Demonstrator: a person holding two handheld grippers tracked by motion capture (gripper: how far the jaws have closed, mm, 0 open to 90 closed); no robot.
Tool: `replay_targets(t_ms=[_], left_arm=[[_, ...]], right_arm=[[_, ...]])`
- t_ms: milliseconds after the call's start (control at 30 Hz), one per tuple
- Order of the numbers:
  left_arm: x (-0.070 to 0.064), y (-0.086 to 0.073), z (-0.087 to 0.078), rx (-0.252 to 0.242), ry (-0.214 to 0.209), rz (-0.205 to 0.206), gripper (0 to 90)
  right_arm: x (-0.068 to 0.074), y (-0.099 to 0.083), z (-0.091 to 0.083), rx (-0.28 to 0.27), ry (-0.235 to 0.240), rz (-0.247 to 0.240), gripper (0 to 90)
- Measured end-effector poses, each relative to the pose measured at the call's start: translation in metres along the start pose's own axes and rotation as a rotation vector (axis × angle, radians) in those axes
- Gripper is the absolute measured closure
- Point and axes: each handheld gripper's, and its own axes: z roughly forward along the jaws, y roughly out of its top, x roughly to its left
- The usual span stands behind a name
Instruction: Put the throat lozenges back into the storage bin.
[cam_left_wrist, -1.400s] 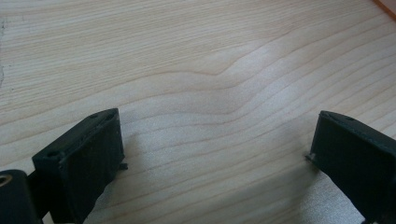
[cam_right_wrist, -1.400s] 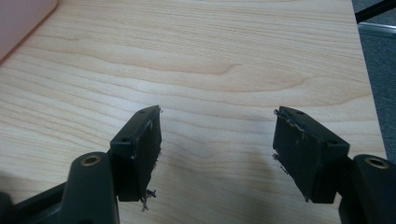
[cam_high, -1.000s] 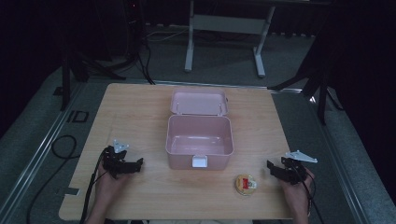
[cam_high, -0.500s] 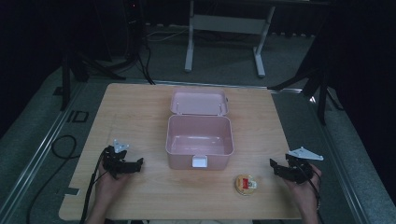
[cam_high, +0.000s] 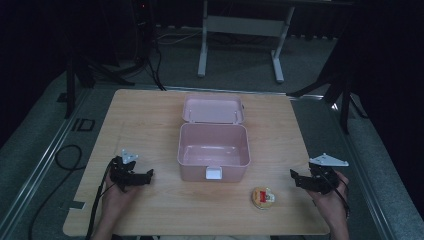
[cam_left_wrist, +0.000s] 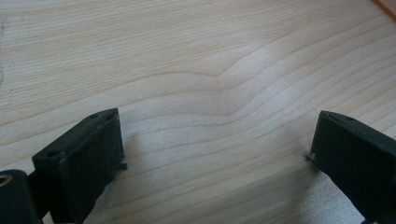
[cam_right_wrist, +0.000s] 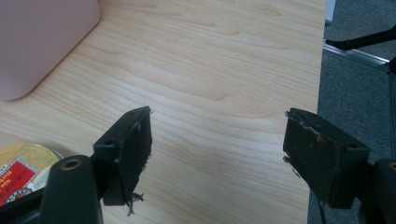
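Near the wooden table's (cam_high: 150, 120) front edge, the small round yellow tin (cam_high: 263, 197) lies between both empty, wide-open grippers: left gripper (cam_high: 148, 175), right gripper (cam_high: 294, 176).

Table (cam_high: 150, 115): pale wood grain, smooth matt finish w/ soft sheen. Box (cam_high: 214, 152), frame centre: pink plastic, matt. Tin (cam_high: 263, 197), lower right: glossy printed lid. Gripper pads (cam_right_wrist: 135, 154): black, matt, frayed edges.

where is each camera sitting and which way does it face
High view: above the person's side, facing forward and down on the table, pink box, tin; both hands and grippers show.
Left gripper view: on the left gripper, facing bare tabletop; open jaws.
Right gripper view: on the right gripper, facing the table edge; open jaws.
Shared: high and right views show box and tin.
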Motion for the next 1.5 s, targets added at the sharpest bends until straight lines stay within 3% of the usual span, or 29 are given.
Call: replay_targets(t_ms=[533,700,933,1133,1500], left_arm=[[0.000,0.000,0.000,0.000,0.000,0.000,2.9],[0.000,0.000,0.000,0.000,0.000,0.000,2.9],[0.000,0.000,0.000,0.000,0.000,0.000,3.0],[0.000,0.000,0.000,0.000,0.000,0.000,3.0],[0.000,0.000,0.000,0.000,0.000,-0.001,2.9]], right_arm=[[0.014,0.011,-0.010,0.057,0.000,-0.093,20.7],[0.017,0.016,-0.014,0.079,0.026,-0.133,20.1],[0.018,0.022,-0.018,0.099,0.054,-0.138,19.7],[0.019,0.025,-0.020,0.129,0.047,-0.172,19.7],[0.024,0.028,-0.021,0.151,0.063,-0.193,19.7]])
